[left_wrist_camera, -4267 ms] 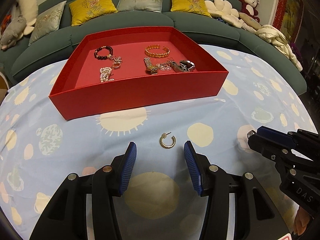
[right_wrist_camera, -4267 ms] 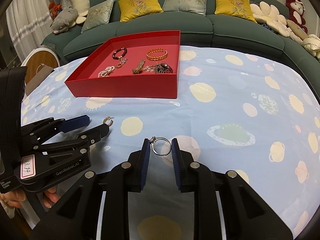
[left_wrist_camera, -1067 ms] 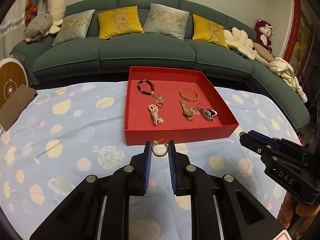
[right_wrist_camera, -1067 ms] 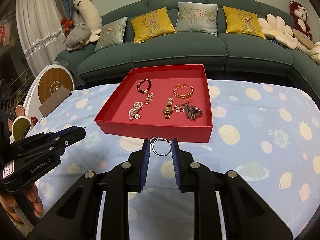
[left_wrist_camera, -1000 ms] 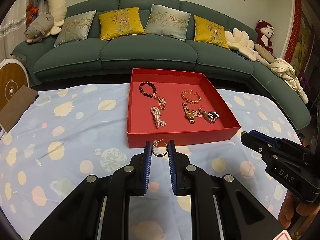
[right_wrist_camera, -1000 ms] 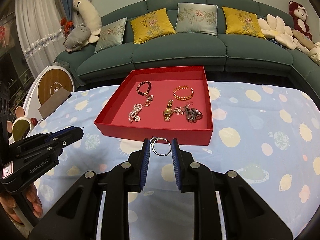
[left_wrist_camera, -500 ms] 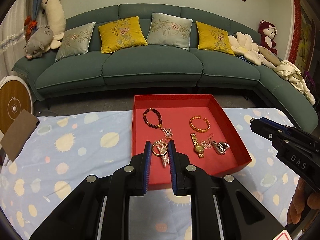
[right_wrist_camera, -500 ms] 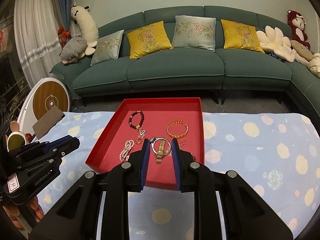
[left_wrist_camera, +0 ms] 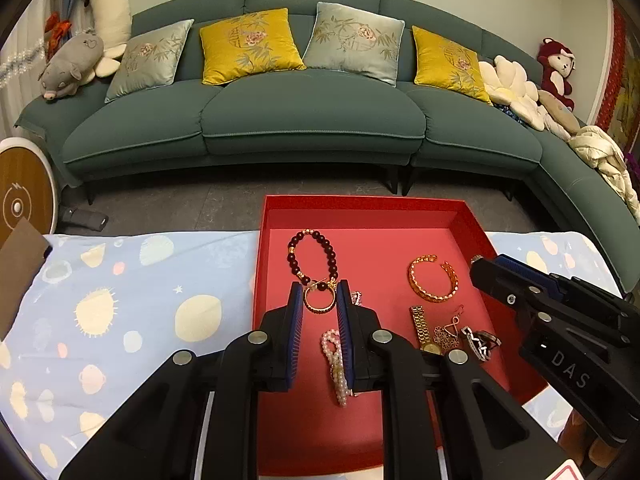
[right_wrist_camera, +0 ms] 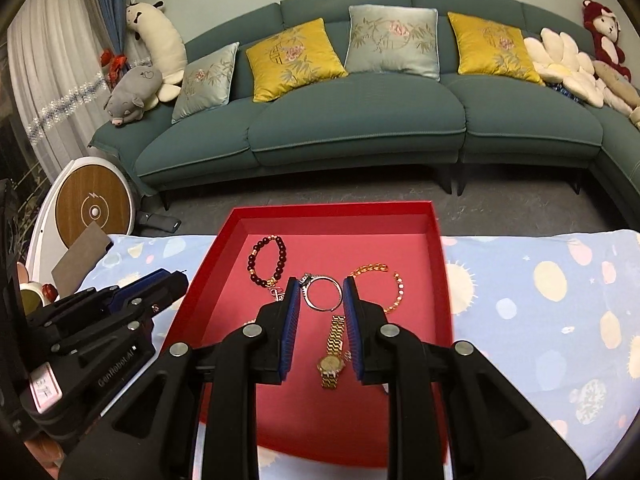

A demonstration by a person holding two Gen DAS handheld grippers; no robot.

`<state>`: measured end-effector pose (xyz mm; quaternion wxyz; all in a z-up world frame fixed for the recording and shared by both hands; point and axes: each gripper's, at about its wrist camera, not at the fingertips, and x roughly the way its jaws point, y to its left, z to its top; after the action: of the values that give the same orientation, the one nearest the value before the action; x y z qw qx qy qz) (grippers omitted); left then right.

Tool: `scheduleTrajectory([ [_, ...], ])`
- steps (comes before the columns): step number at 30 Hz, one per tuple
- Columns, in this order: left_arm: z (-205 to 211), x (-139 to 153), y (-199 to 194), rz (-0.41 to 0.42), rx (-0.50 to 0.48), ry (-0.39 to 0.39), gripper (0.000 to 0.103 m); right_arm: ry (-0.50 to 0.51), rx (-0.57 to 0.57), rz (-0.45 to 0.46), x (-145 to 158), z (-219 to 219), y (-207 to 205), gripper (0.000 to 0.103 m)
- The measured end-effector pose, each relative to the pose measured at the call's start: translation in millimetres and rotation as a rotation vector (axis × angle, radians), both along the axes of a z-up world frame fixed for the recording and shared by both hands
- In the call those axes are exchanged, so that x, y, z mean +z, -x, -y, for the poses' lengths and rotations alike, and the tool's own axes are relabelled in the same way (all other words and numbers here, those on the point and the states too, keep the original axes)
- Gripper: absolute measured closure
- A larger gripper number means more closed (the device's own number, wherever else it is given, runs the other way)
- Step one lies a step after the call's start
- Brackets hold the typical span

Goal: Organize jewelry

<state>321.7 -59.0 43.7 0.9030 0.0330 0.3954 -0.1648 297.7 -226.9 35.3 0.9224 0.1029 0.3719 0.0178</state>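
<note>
My left gripper (left_wrist_camera: 319, 298) is shut on a gold hoop earring (left_wrist_camera: 319, 305), held above the left half of the red tray (left_wrist_camera: 360, 206). My right gripper (right_wrist_camera: 322, 294) is shut on a silver ring (right_wrist_camera: 322, 293), also held over the red tray (right_wrist_camera: 332, 208). In the tray lie a dark bead bracelet (left_wrist_camera: 312, 254), a gold bangle (left_wrist_camera: 433, 283), a gold watch (right_wrist_camera: 332, 354), a pearl piece (left_wrist_camera: 335, 364) and small silver items (left_wrist_camera: 478, 341). Each gripper shows in the other's view: the right gripper (left_wrist_camera: 516, 280) at the tray's right, the left gripper (right_wrist_camera: 160, 284) at the tray's left edge.
The tray rests on a table under a light blue cloth (left_wrist_camera: 120, 300) with sun and planet prints. Behind it a green sofa (left_wrist_camera: 312, 120) with cushions and plush toys curves around the room. A round wooden-faced device (right_wrist_camera: 92, 210) stands at the left. Fingers of a hand (left_wrist_camera: 580, 436) show at bottom right.
Both grippers have moved forward from in front of the tray to above its inside, each still holding its piece. The tray now fills the lower middle of both views.
</note>
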Motion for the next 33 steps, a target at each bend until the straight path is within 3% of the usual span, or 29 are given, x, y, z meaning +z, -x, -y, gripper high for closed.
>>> scheduleTrajectory([
  [7,4,-19,-19,-0.026,-0.008,-0.025,0.088,-0.011,-0.007,-0.044,-19,-2,-30,0.082],
  [26,11,-34,-29,-0.033,0.006,-0.049,0.088,0.019,0.029,-0.068,-36,-17,-49,0.081],
  [29,8,-34,-31,-0.038,0.013,-0.035,0.084,0.014,0.032,-0.063,-36,-19,-49,0.080],
  [33,4,-32,-32,-0.029,0.041,-0.040,0.068,0.020,0.026,-0.058,-36,-19,-50,0.080],
])
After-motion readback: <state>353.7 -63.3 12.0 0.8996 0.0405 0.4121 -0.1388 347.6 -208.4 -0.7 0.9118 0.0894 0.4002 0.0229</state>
